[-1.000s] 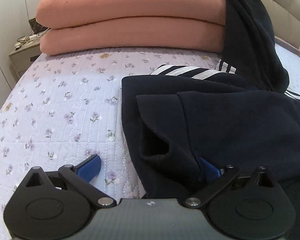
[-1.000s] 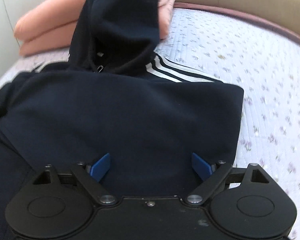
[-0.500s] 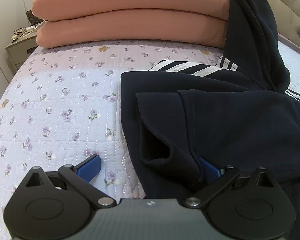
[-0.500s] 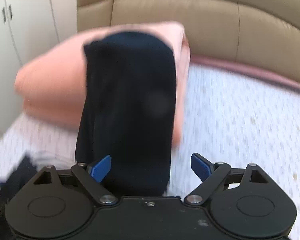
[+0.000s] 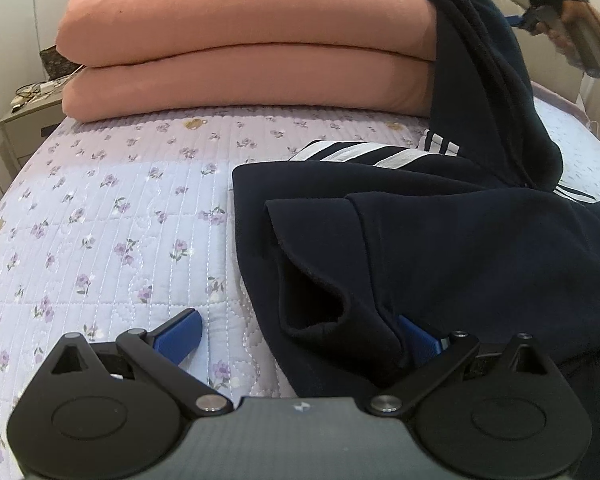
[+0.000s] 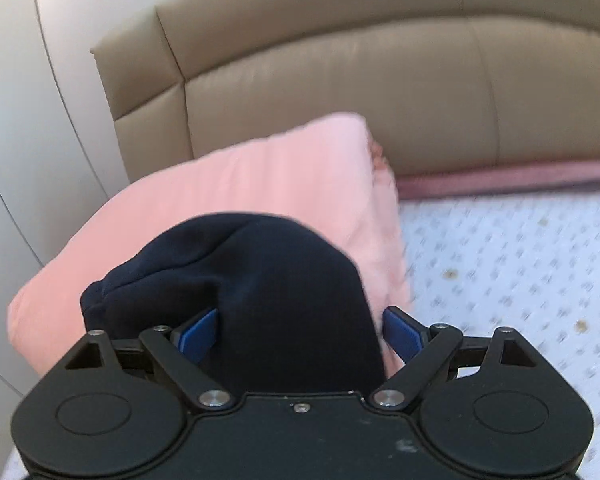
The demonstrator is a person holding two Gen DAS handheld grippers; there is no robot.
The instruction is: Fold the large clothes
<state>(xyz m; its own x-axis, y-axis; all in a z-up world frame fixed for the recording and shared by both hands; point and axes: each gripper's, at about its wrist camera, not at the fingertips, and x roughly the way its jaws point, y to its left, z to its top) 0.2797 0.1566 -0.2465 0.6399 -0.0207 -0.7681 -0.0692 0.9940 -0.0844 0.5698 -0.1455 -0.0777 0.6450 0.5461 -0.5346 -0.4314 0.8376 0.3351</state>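
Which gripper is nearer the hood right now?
Right. The right gripper has its fingers around the raised hood; the left gripper sits low at the sweatshirt's near hem, far from it.

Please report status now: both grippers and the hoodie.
Left gripper open at hoodie edge. Right gripper open around hood. Pink quilt close behind.

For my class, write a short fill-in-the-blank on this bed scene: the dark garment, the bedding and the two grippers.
1. The navy garment shows ____ stripes near the folded pink quilt.
2. The bedspread is printed with small ____.
3. The right gripper faces a ____ padded headboard.
4. The left gripper has ____ pads on its fingers.

Missing words: white; flowers; tan; blue
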